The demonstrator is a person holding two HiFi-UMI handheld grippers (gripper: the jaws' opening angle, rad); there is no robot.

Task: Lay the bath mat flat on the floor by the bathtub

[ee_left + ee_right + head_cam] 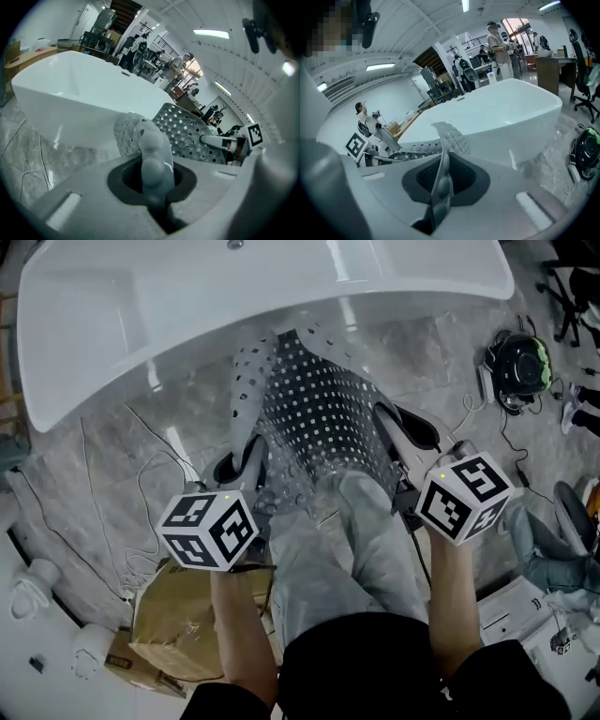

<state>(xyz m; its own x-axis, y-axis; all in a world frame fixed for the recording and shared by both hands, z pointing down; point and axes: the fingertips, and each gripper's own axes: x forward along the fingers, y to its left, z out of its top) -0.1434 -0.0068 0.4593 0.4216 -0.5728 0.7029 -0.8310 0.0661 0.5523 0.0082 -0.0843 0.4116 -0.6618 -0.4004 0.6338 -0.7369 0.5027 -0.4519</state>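
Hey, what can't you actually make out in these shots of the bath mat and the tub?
Head view: near edge of the bath mat, hidden behind the person's knees.
Head view: whether the bath mat's far end touches the floor; it overlaps the bathtub there.
Head view: the bathtub's far side, cut off by the top edge.
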